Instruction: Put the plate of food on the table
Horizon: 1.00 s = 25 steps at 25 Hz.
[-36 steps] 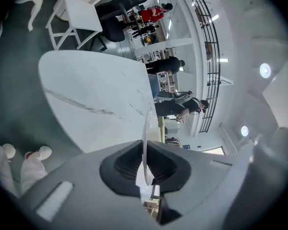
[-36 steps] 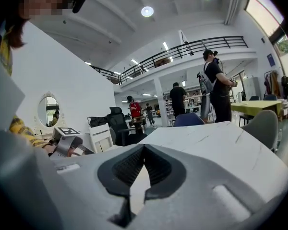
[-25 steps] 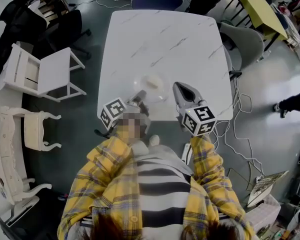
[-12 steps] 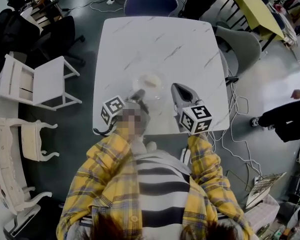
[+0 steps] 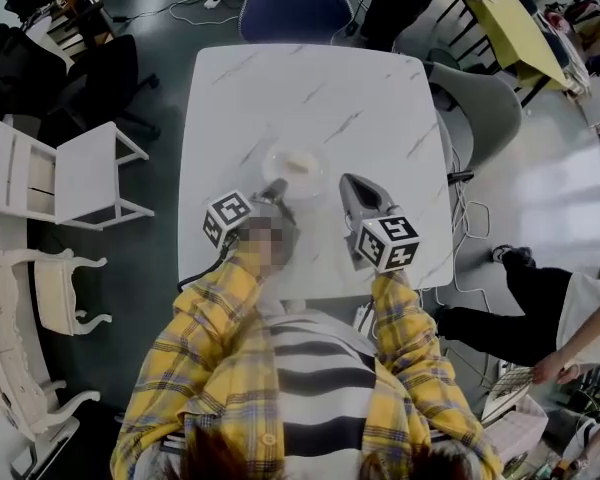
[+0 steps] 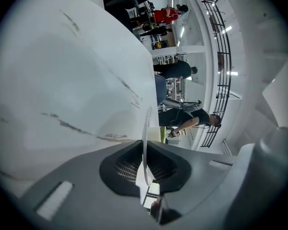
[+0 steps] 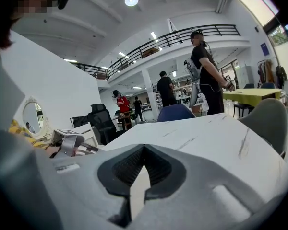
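Over the near half of the white marbled table, the left gripper pinches the thin rim of the clear plate, which carries pale food near the table's middle; right of the plate, the right gripper hovers, jaws pressed together, empty
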Each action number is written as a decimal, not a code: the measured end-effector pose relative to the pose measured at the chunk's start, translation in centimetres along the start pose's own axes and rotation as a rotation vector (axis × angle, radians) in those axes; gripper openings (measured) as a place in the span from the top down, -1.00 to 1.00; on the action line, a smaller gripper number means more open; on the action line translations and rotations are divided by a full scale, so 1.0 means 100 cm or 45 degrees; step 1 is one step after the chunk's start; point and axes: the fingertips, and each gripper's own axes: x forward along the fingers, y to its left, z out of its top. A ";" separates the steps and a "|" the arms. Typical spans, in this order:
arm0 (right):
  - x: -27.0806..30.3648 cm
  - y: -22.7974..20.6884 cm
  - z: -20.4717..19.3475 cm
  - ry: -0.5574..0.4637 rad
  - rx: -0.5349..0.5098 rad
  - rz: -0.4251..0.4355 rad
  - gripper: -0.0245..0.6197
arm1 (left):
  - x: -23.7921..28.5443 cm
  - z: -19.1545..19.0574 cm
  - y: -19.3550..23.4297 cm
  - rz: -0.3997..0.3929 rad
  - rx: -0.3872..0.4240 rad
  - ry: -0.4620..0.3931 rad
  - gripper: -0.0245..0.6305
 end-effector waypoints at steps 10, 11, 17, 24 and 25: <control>0.027 -0.012 -0.002 0.052 0.008 0.013 0.93 | 0.041 0.013 0.002 0.061 0.025 -0.008 0.87; 0.027 -0.014 -0.001 0.052 0.012 0.010 0.93 | 0.044 0.011 0.003 0.072 0.027 -0.001 0.87; 0.025 -0.024 -0.003 0.050 0.039 -0.012 0.93 | 0.052 0.008 0.009 0.095 0.002 0.018 0.87; 0.027 -0.026 -0.002 0.054 0.037 -0.021 0.93 | 0.055 0.010 0.013 0.128 -0.012 0.029 0.88; 0.027 -0.025 -0.003 0.056 0.035 -0.019 0.93 | 0.055 0.009 0.013 0.130 -0.009 0.035 0.87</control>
